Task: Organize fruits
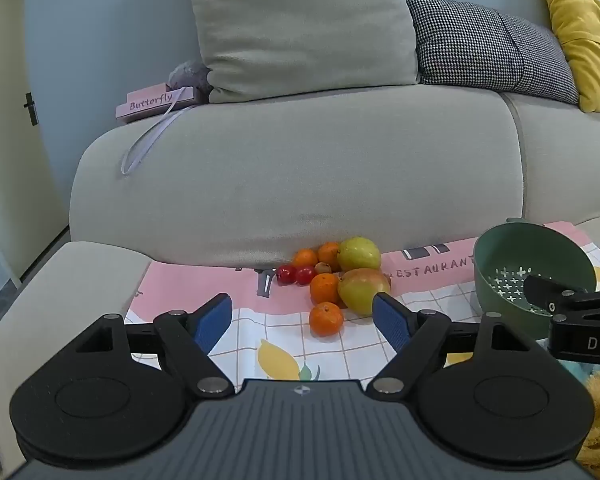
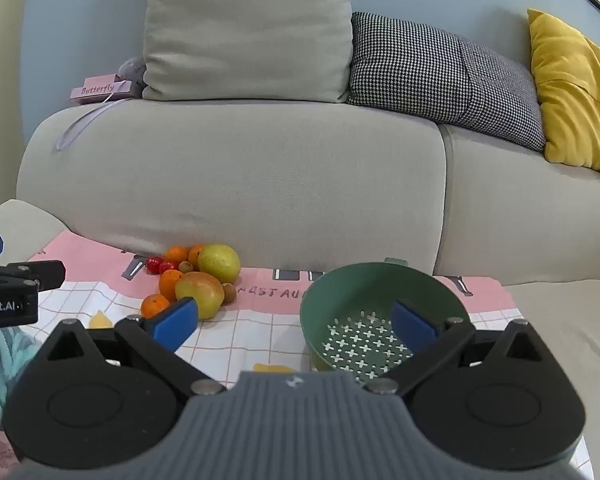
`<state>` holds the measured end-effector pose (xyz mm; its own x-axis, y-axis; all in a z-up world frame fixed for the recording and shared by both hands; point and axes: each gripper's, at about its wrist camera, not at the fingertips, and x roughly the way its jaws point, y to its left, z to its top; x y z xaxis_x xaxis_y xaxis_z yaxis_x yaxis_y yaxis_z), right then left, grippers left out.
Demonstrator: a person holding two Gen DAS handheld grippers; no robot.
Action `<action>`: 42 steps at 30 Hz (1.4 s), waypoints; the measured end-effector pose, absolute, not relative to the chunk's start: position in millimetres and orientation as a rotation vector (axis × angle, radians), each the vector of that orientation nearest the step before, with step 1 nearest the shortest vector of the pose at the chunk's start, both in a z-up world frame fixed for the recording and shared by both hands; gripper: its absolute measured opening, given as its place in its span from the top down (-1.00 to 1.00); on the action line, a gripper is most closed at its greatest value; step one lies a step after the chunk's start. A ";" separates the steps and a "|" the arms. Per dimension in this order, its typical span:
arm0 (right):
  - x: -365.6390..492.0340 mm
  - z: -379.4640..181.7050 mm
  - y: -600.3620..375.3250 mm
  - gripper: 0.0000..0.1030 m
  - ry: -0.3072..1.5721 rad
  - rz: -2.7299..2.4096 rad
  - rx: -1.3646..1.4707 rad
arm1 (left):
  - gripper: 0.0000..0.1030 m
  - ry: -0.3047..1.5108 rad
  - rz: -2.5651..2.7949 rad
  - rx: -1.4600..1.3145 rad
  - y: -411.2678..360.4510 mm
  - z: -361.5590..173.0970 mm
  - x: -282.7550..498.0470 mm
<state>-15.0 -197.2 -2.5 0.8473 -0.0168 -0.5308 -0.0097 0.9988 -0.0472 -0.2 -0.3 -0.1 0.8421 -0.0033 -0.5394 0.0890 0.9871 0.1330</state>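
Your left tool is released and holds nothing, its blue pads spread to either side of the nearest tangerine at the centre of the left wrist view; your right tool is released too, hanging in front of the green colander at lower right of its frame. The fruit pile lies on the patterned cloth against the sofa. Take that loose front tangerine first, squeezing gently across its middle so the mango just behind isn't nudged.
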 end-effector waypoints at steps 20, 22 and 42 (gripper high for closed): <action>-14.8 -3.7 -195.7 -0.93 0.583 -0.006 -0.044 | -0.80 0.595 -0.081 0.141 1.7 -7.7 0.3; -15.1 -3.5 -195.7 -0.93 0.585 -0.007 -0.044 | -0.80 0.595 -0.082 0.144 -0.2 -9.1 0.1; -13.0 -5.0 -199.3 -0.93 0.625 -0.031 -0.036 | -0.80 0.604 -0.086 0.141 -1.0 -9.0 0.6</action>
